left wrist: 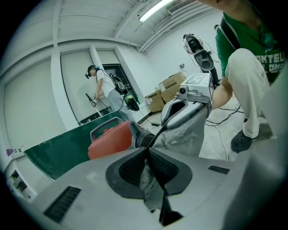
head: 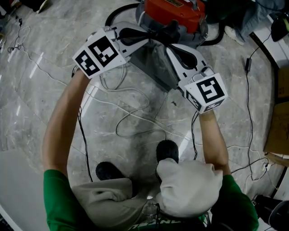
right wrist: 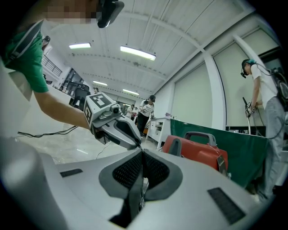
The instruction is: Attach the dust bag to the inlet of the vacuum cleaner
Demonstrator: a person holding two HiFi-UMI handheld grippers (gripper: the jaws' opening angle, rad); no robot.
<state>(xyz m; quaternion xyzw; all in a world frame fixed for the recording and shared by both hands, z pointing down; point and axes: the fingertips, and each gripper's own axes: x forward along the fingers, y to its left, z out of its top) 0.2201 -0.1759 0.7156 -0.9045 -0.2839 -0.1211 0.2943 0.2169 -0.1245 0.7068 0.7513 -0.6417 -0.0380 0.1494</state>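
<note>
The red vacuum cleaner [head: 174,11] stands on the floor at the top of the head view, and its black ribbed inlet [left wrist: 143,138] faces me. A grey cloth dust bag [head: 156,65] hangs just in front of it. My left gripper [head: 153,41] is shut on the bag's upper edge, with grey cloth pinched between its pads [left wrist: 146,168]. My right gripper [head: 173,50] is shut on the same edge from the other side, a sliver of cloth showing in its jaws [right wrist: 142,182]. The two grippers nearly meet beside the inlet. In the right gripper view the vacuum cleaner [right wrist: 198,152] lies behind the left gripper [right wrist: 114,126].
White and black cables [head: 131,113] loop over the marble floor under my arms. Cardboard boxes [head: 277,122] stand at the right. A green board [left wrist: 58,148] runs behind the vacuum. Another person [left wrist: 105,90] stands far back. My shoes [head: 167,151] are near the cables.
</note>
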